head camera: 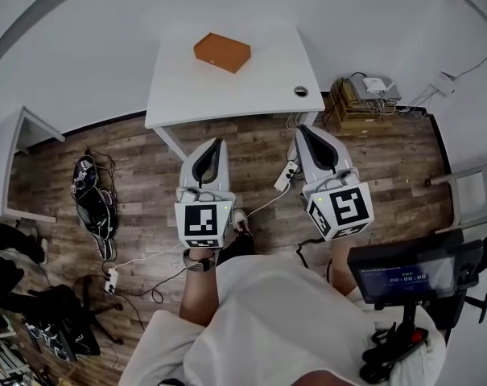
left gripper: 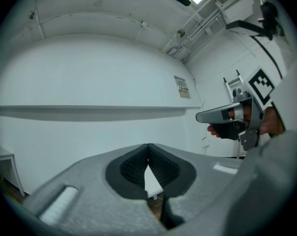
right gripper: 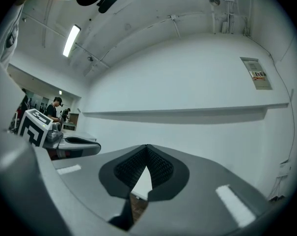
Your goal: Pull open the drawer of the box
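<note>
An orange box (head camera: 221, 51) lies flat near the far edge of the white table (head camera: 227, 95); no drawer opening shows from here. My left gripper (head camera: 218, 143) and right gripper (head camera: 300, 130) hover side by side over the wooden floor, short of the table's near edge and well apart from the box. Both are shut with nothing between the jaws. In the left gripper view the closed left gripper (left gripper: 148, 151) faces a white wall, with the right gripper (left gripper: 227, 116) at the right. In the right gripper view the closed right gripper (right gripper: 147, 151) also faces the wall, and the box is hidden in both gripper views.
The table has a round cable hole (head camera: 300, 91) at its near right corner. Cables and a power strip (head camera: 110, 280) lie on the floor at the left. A cardboard box with devices (head camera: 364, 103) stands right of the table. A screen on a stand (head camera: 408, 273) is at the lower right.
</note>
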{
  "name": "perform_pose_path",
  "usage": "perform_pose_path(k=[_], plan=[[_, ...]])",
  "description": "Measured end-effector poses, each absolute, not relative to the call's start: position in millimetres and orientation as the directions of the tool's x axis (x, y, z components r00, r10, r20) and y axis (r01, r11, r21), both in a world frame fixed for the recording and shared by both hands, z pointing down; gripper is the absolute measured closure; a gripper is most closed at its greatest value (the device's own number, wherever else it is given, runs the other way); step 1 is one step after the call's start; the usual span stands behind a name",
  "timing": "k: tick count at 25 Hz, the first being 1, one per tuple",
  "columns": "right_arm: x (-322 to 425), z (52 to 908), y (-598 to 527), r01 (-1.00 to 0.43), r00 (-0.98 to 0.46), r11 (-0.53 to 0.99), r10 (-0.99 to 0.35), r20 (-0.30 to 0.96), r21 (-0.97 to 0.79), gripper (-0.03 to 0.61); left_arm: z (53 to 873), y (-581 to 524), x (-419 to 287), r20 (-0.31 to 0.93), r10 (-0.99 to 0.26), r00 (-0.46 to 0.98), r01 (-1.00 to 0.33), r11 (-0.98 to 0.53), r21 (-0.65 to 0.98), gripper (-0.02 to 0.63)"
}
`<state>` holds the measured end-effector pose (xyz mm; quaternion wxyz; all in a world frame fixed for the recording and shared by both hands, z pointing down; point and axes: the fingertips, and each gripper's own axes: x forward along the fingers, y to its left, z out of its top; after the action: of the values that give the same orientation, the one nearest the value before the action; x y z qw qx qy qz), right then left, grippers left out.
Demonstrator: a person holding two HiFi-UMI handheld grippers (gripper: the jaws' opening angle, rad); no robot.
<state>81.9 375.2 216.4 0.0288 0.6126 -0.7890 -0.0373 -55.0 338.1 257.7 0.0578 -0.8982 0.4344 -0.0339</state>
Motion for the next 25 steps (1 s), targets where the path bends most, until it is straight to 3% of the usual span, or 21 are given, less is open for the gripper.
perform_pose_path(k=[10, 25], plan=[[84, 212, 308, -0.968, -0.231, 0.229, -0.973, -0.008, 0.103, 0.577, 254, 269, -51, 0.014, -0.776, 0.630, -0.767, -0.625, -0.145, 0.609], [76, 245, 180, -0.977, -0.205, 0.210, -0.973, 0.106, 0.042, 0.577, 280, 137, -69, 0.073, -0.759, 0.647, -0.750, -0.651, -0.114, 0.608]])
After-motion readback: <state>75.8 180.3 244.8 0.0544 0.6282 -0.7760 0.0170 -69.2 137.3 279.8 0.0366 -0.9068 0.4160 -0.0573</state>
